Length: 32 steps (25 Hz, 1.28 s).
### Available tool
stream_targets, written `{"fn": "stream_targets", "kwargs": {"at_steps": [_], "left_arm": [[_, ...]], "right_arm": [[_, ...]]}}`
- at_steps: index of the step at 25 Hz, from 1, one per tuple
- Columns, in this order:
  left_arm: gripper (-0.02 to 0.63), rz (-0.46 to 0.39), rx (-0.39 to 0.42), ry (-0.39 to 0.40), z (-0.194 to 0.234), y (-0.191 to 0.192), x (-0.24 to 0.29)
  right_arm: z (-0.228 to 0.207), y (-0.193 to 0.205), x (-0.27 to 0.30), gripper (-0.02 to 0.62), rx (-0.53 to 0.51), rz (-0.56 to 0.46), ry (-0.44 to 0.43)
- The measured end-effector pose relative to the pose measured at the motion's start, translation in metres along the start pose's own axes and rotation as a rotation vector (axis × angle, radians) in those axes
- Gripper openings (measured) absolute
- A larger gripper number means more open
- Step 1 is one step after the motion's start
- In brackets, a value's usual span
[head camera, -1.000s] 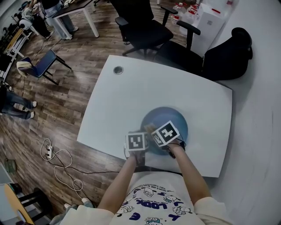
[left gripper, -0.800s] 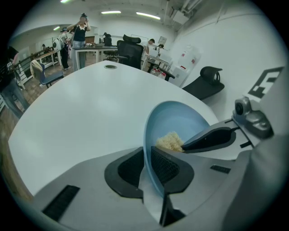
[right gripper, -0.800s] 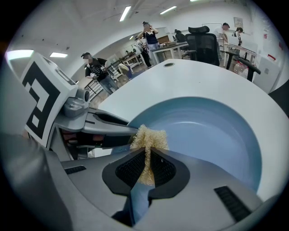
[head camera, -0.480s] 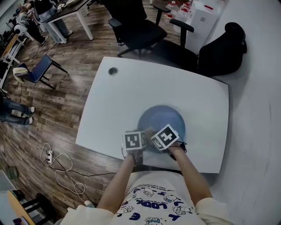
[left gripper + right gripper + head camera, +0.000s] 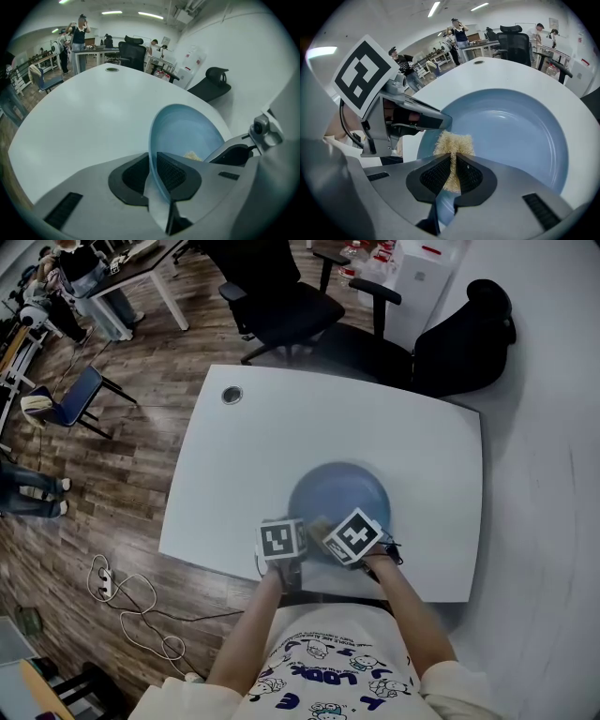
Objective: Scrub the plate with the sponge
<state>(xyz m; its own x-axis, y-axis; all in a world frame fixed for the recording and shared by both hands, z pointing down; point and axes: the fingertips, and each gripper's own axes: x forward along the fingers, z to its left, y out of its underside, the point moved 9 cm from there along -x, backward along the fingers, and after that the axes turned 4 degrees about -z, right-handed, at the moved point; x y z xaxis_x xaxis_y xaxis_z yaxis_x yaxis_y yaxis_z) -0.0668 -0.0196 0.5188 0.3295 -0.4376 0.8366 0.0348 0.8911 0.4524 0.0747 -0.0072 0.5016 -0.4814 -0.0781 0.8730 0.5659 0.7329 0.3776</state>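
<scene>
A light blue plate (image 5: 339, 495) lies on the white table (image 5: 281, 446) near its front edge. My left gripper (image 5: 158, 174) is shut on the plate's (image 5: 187, 131) near rim, one jaw on each side of it. My right gripper (image 5: 453, 174) is shut on a pale, fibrous sponge (image 5: 453, 145), which rests on the plate's (image 5: 511, 131) inner surface close to the near-left rim. In the head view the two grippers' marker cubes sit side by side over the plate's front edge, the left gripper (image 5: 283, 545) beside the right gripper (image 5: 353, 538), and they hide the jaws.
Black office chairs (image 5: 281, 296) stand beyond the table's far edge, another black chair (image 5: 464, 334) at the far right. A round cable grommet (image 5: 232, 395) is set in the table's far-left corner. Cables (image 5: 131, 601) lie on the wooden floor at the left. People stand at desks far back.
My right gripper with the sponge has slid a little across the plate's near part. The left gripper keeps its hold on the rim in the same place.
</scene>
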Motion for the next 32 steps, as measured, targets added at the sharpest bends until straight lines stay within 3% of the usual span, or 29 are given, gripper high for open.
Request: {"fn": "stream_targets", "kwargs": {"at_steps": [8, 13, 18, 26, 32], "left_arm": [[0.057, 0.004, -0.006, 0.021, -0.002, 0.000, 0.001], [0.057, 0.010, 0.018, -0.021, 0.001, -0.002, -0.001], [0.057, 0.015, 0.006, 0.029, -0.003, 0.000, 0.001], [0.058, 0.024, 0.034, -0.005, -0.002, -0.002, -0.001], [0.058, 0.046, 0.027, -0.010, -0.001, 0.000, -0.004]], "right_arm": [[-0.001, 0.009, -0.005, 0.046, 0.006, 0.015, -0.003], [-0.006, 0.014, -0.011, 0.046, 0.021, 0.021, -0.009], [-0.011, 0.023, -0.018, 0.046, 0.038, 0.024, 0.013], [-0.024, 0.036, -0.026, 0.046, 0.103, -0.001, 0.027], [-0.032, 0.038, -0.034, 0.046, 0.096, 0.023, 0.053]]}}
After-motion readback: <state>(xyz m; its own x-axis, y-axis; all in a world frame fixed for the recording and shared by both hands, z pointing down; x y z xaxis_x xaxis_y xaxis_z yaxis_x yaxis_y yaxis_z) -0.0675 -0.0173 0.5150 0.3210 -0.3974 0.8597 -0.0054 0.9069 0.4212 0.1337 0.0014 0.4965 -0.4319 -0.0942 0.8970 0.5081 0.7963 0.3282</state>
